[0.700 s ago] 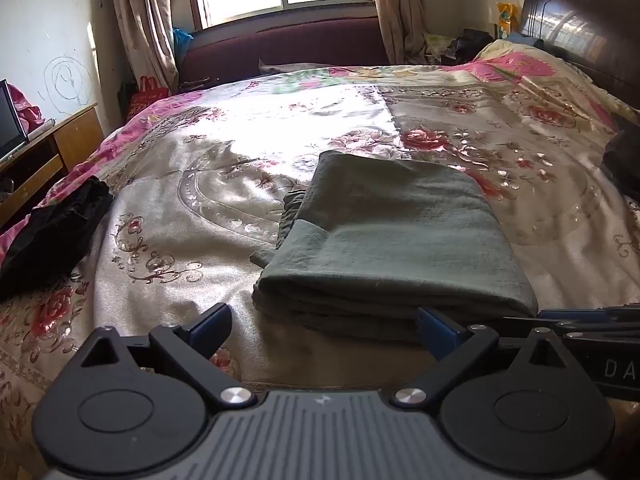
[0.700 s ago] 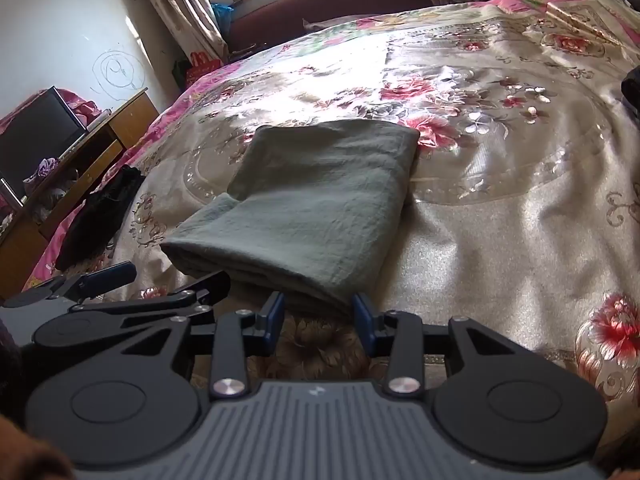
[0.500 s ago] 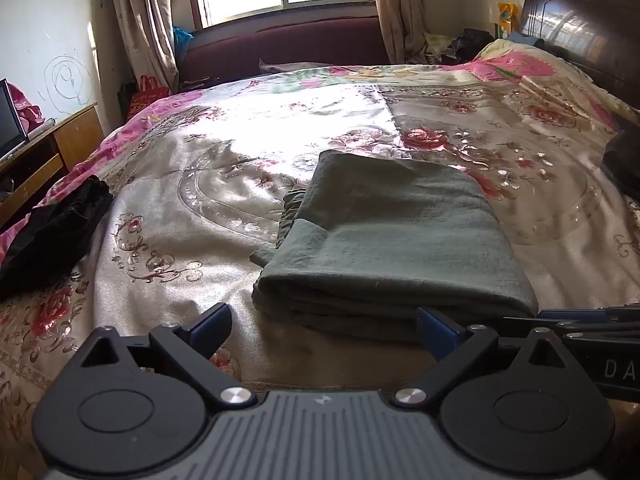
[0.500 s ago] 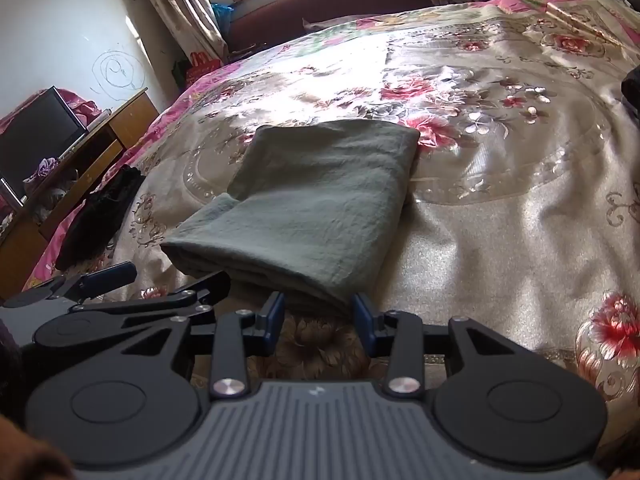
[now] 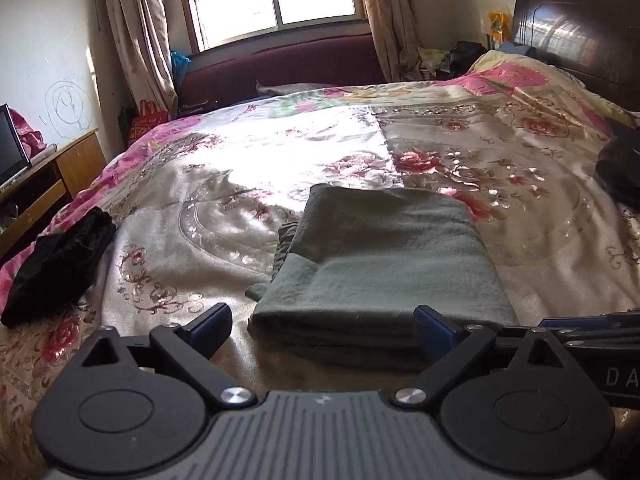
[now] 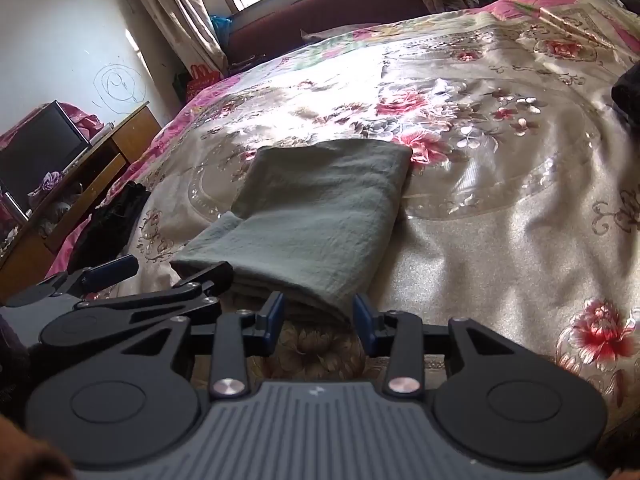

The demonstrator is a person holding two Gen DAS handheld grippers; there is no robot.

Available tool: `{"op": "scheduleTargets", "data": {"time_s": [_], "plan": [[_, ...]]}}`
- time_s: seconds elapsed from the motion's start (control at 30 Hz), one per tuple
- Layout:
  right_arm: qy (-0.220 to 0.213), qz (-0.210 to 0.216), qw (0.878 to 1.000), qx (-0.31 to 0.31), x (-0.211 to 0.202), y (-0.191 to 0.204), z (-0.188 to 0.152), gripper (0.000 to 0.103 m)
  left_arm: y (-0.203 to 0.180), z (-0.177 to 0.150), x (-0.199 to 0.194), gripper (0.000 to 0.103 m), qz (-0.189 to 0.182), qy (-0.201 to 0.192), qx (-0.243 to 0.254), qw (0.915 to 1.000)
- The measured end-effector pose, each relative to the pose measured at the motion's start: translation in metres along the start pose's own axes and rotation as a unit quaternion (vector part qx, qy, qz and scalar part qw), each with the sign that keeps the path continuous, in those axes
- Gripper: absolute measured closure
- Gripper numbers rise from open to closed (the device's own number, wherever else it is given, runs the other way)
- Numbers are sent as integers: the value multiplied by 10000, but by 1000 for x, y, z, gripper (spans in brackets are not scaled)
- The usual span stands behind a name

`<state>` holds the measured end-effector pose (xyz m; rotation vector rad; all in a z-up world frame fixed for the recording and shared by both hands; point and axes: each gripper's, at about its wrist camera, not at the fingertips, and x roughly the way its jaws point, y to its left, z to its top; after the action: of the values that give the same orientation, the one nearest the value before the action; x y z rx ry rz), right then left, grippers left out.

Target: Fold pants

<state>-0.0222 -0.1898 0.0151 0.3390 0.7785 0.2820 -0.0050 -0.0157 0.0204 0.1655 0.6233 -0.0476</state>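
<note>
Satin, floral and sunlit, the bedspread (image 5: 224,208) covered the whole bed. Folded grey-green pants (image 5: 384,264) lay in a neat rectangle near its middle. A black garment (image 5: 56,264) sat at the bed's left edge. The left gripper (image 5: 322,326) hung wide open just short of the pants' near edge; the right gripper (image 6: 318,318) stood beside it, jaws parted and holding nothing.

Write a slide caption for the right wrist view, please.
Open right gripper poised at the near edge of green folded pants on a floral bedspread, left gripper open alongside.
</note>
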Motion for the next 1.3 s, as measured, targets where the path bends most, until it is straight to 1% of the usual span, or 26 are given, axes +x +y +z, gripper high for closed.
{"op": "scheduleTargets", "data": {"time_s": [0.13,0.27,0.43,0.57,0.67,0.8,0.93,1.07,1.3], "plan": [[-68,-45,9999,81,-5,-11,4,63,-10,7,2,0,-69,-23,35,10000],[-163,-127,9995,251,-8,-29,9,63,-35,19,7,0,-95,-64,322,9994],[-266,-369,9984,322,-12,-48,16,63,-58,29,18,0,-201,-55,474,9987],[-315,-588,9975,216,-12,-53,18,63,-71,32,25,0,-204,-42,561,9982],[-382,-762,9963,91,-11,-55,19,63,-79,32,28,0,-138,-87,657,9977],[-429,-797,9957,187,-12,-67,22,63,-89,36,33,0,-139,-100,705,9974],[-509,-1019,9934,114,-16,-76,27,63,-105,41,35,0,-142,-209,790,9966],[-611,-1214,9907,70,-23,-86,30,63,-120,46,35,0,-188,-339,869,9955],[-577,-1567,9860,-17,-30,-105,32,64,-142,47,41,0,-417,-226,845,9953]]}}
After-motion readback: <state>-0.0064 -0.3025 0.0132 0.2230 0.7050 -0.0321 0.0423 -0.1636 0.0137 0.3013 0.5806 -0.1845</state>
